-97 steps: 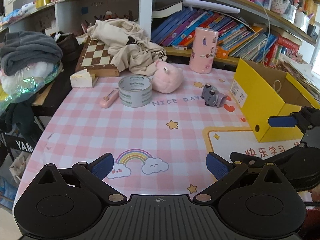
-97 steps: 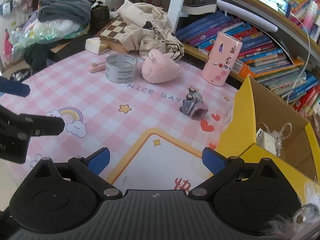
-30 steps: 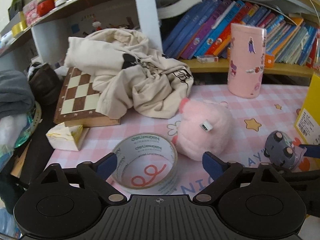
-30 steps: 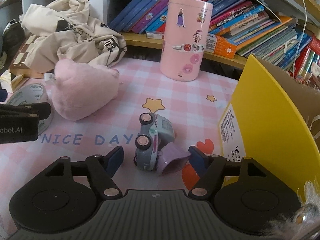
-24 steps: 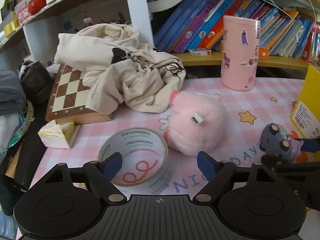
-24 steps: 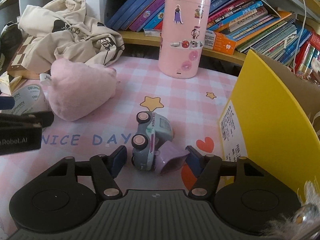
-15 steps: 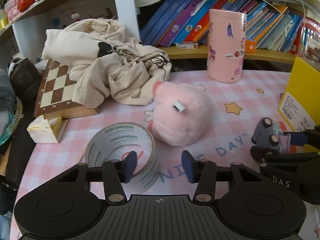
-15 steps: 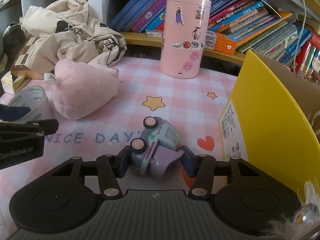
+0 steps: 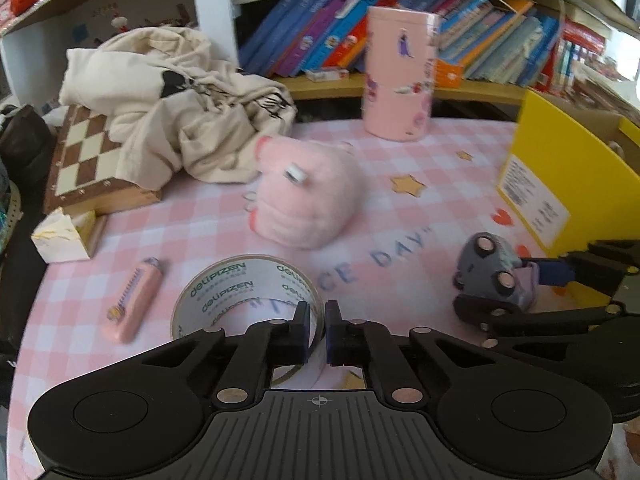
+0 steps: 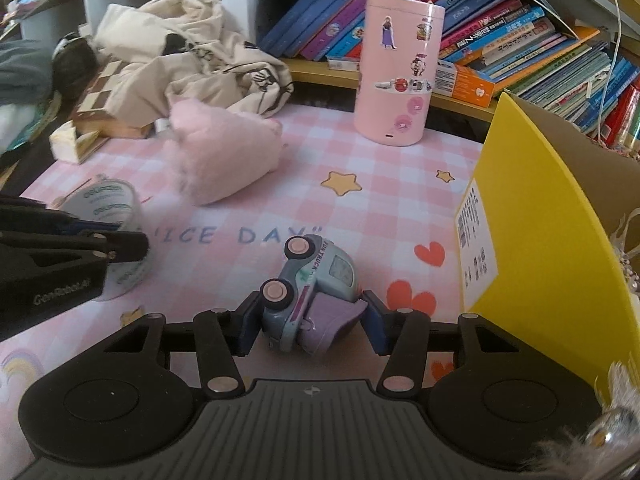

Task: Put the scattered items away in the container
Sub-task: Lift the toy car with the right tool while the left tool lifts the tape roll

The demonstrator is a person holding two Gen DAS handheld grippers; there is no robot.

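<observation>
My left gripper (image 9: pixel 318 334) is shut on the near wall of the tape roll (image 9: pixel 244 292), one finger inside the ring and one outside. My right gripper (image 10: pixel 310 326) is shut on the grey-and-purple toy truck (image 10: pixel 316 292), which lies on its side; the truck also shows in the left wrist view (image 9: pixel 494 276). The tape roll shows at the left of the right wrist view (image 10: pixel 106 200). The yellow box (image 10: pixel 540 216) stands open just right of the truck. A pink plush (image 9: pixel 306 196) and a pink utility knife (image 9: pixel 134 298) lie on the pink checked mat (image 10: pixel 360 208).
A pink sticker-covered cylinder (image 10: pixel 398 68) stands at the back by the bookshelf (image 10: pixel 500 40). A beige cloth (image 9: pixel 180 104) drapes over a chessboard box (image 9: pixel 88 164) at back left. A small cream box (image 9: pixel 60 234) sits at the mat's left edge.
Both grippers have closed: the left onto the tape roll's wall, the right onto the toy truck. The left view has shifted, and the pink knife has come into view.
</observation>
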